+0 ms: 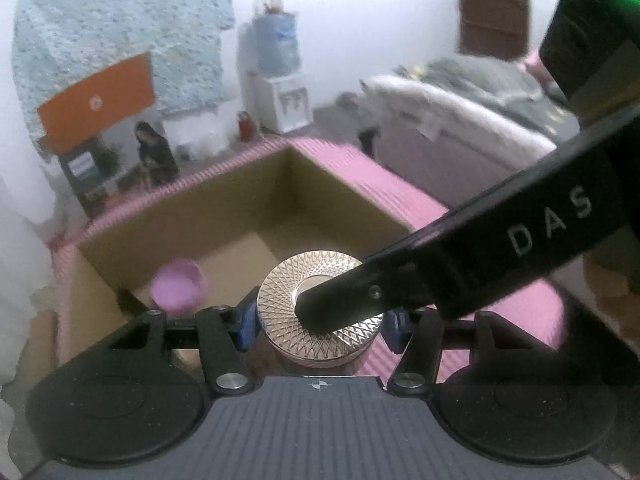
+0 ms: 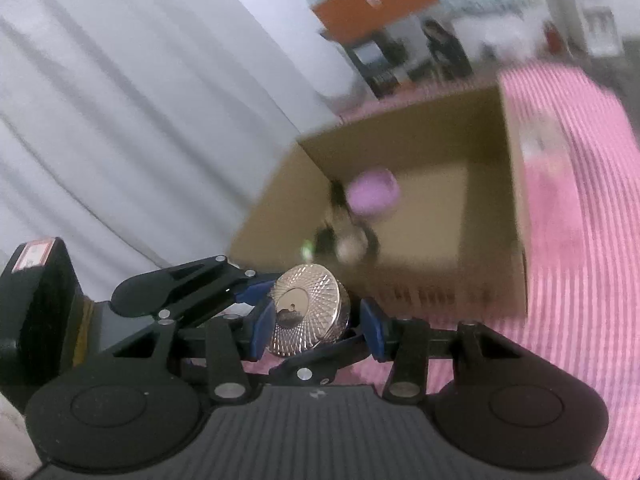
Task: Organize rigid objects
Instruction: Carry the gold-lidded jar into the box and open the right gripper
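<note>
Gold metal with a cut diamond pattern marks the jar lid (image 1: 320, 300), and both grippers close on this one jar. The left gripper (image 1: 318, 322) has its blue pads (image 1: 245, 326) pressed to the jar's sides, just under the lid. The right gripper (image 2: 316, 328) clamps the same jar from the other side, its pads at the lid's rim (image 2: 310, 314); in the left view one of its black fingers (image 1: 440, 276) lies across the lid and hides part of it.

Beyond the jar stands an open cardboard box (image 1: 240, 200) on a pink ribbed mat (image 1: 384, 176). Inside the box, near its left wall, sits a small pink cup (image 1: 178, 286), with some dark blurred things beside it that I cannot make out. A white curtain (image 2: 120, 120) hangs to the left in the right view. Farther back are an orange sign (image 1: 96, 102), a water dispenser (image 1: 280, 76), speckled foam blocks (image 1: 120, 32) and a bed (image 1: 460, 108).
</note>
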The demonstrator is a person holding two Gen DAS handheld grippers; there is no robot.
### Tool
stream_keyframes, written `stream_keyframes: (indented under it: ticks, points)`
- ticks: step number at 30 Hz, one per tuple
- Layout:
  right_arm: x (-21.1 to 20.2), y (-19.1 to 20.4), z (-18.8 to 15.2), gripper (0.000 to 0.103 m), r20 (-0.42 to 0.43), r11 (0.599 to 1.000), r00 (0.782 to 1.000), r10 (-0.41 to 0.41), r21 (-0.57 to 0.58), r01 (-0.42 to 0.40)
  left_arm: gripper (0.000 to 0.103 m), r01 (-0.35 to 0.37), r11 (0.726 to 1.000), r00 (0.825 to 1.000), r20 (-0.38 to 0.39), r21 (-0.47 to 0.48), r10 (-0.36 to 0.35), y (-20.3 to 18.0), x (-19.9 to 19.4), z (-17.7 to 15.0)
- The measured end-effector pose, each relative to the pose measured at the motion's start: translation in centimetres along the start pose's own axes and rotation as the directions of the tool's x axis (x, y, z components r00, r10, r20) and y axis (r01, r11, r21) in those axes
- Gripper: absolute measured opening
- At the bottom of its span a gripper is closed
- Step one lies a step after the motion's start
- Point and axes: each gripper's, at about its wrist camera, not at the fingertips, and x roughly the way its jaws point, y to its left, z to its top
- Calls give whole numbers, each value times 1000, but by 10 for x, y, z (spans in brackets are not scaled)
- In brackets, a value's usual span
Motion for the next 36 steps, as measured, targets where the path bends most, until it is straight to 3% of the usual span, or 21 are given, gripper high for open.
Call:
stream_keyframes:
  ticks: [6,12,22,28,33,36]
  points:
    - [34,-20,84,50,-61,1000,998,17,1,-17,58,-15,996,997,-70,-93,9,41,46,49]
    - [101,-67,139,50,-207,997,978,-2,74,18,58,-41,985,971,-238,-167,0,70,120,69]
    - [178,-104,167,50,-358,995,932,-57,61,84,58,-96,966,916,-401,-242,-10,104,189,67]
    - [199,-119,170,51,-397,993,914,-81,48,109,59,-102,970,895,-447,-219,-7,103,212,67]
    - [201,-119,170,51,-379,992,919,-109,24,128,62,-103,971,902,-432,-218,-1,102,210,69]
    - [194,-118,171,52,-350,993,932,-95,35,114,70,-94,972,911,-413,-216,-4,100,198,73]
